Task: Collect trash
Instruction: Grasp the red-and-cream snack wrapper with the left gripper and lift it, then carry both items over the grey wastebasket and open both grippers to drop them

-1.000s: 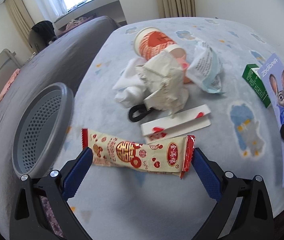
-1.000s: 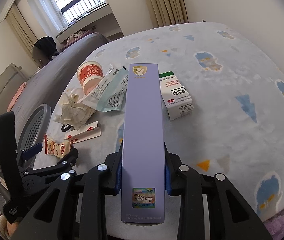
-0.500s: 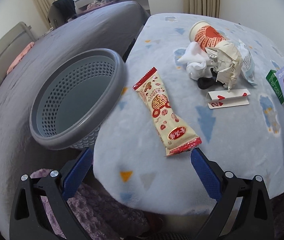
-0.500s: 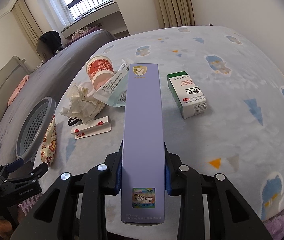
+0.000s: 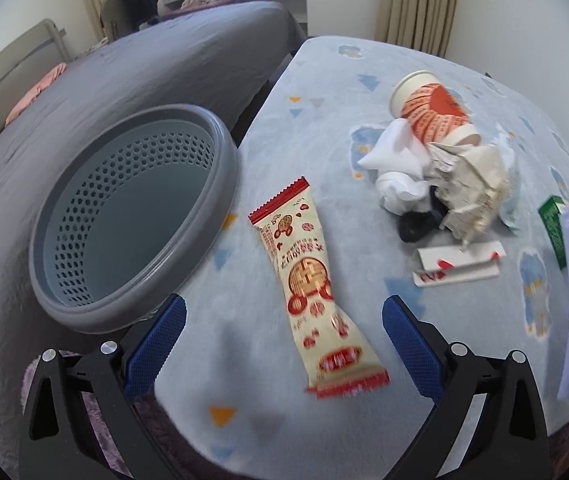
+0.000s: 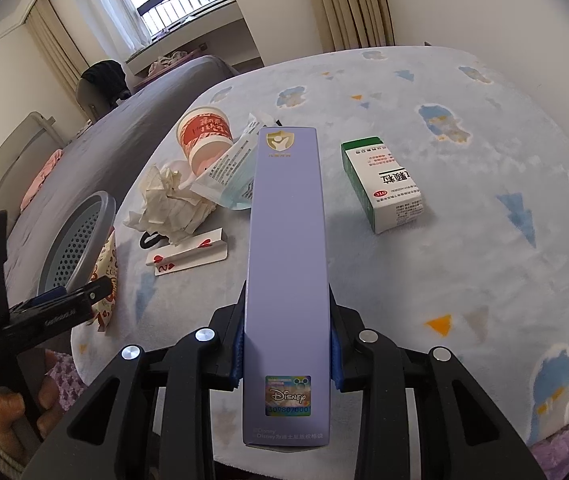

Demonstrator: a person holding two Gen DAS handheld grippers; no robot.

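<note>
A red-and-cream snack wrapper (image 5: 311, 276) is seen lying flat on the blue patterned blanket (image 5: 284, 412) just beside the grey perforated basket (image 5: 220, 200), framed untouched by the wide-spread left gripper (image 5: 283, 330), while a purple Disney box (image 6: 286, 264) is clamped in the right gripper (image 6: 286, 354).

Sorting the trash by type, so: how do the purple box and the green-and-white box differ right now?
The purple box is long, slim and plain lilac with a Disney sticker; the green-and-white box is short, stubby and covered in print. The purple box is clamped in the right gripper, while the green-and-white box lies loose on the table. Both are closed cardboard cartons.
</note>
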